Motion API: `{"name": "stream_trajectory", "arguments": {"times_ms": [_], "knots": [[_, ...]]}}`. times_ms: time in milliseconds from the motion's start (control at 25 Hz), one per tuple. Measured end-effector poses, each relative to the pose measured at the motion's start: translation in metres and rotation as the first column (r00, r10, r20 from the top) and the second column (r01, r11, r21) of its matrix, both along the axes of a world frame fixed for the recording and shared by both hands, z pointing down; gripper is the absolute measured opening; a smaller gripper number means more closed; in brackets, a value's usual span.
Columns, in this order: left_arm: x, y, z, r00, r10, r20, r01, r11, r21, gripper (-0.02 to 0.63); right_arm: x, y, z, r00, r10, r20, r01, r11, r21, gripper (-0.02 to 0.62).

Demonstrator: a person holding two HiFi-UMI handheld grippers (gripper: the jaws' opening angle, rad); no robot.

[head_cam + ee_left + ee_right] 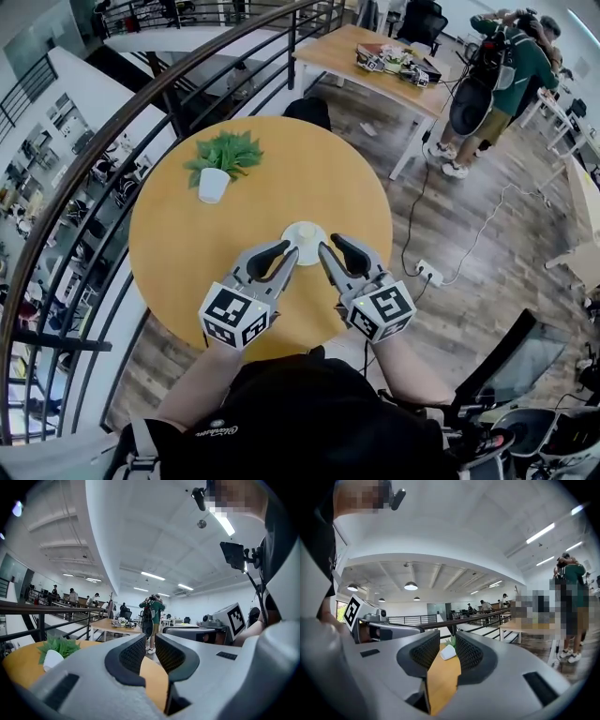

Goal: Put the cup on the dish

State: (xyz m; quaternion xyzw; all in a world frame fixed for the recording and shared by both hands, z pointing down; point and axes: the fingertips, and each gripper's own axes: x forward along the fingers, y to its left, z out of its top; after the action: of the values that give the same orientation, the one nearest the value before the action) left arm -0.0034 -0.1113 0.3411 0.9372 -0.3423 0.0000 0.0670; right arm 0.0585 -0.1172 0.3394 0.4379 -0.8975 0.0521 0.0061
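A small white cup (307, 231) stands on a white dish (292, 237) near the middle of the round wooden table (187, 253). Just in front of the dish, above the table, both grippers point toward it. My left gripper (292, 251) has its jaws closed together with nothing between them (150, 651). My right gripper (326, 246) sits at the dish's right edge, jaws drawn to a narrow slit and empty (447, 645). Neither gripper touches the cup. The cup and dish are out of sight in both gripper views.
A potted plant (221, 167) in a white pot stands at the table's far left; it also shows as the plant (58, 645) and the pot (448, 652). A black railing (112, 131) curves round the left. People stand by a long table (375, 56). A power strip (429, 273) lies on the floor.
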Motion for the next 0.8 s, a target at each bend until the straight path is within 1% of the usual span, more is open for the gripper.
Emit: {"name": "stream_trajectory", "arguments": {"times_ms": [480,800], "knots": [[-0.004,0.0,-0.003,1.0,-0.003,0.003,0.003,1.0,-0.004,0.066,-0.01,0.009,-0.003,0.999,-0.032,-0.014,0.032,0.999,-0.006,0.089],[-0.003,-0.003,0.007,1.0,-0.01,0.005,0.01,1.0,-0.019,0.066,-0.012,0.009,0.004,0.999,-0.046,-0.019,0.046,0.999,-0.014,0.084]]}}
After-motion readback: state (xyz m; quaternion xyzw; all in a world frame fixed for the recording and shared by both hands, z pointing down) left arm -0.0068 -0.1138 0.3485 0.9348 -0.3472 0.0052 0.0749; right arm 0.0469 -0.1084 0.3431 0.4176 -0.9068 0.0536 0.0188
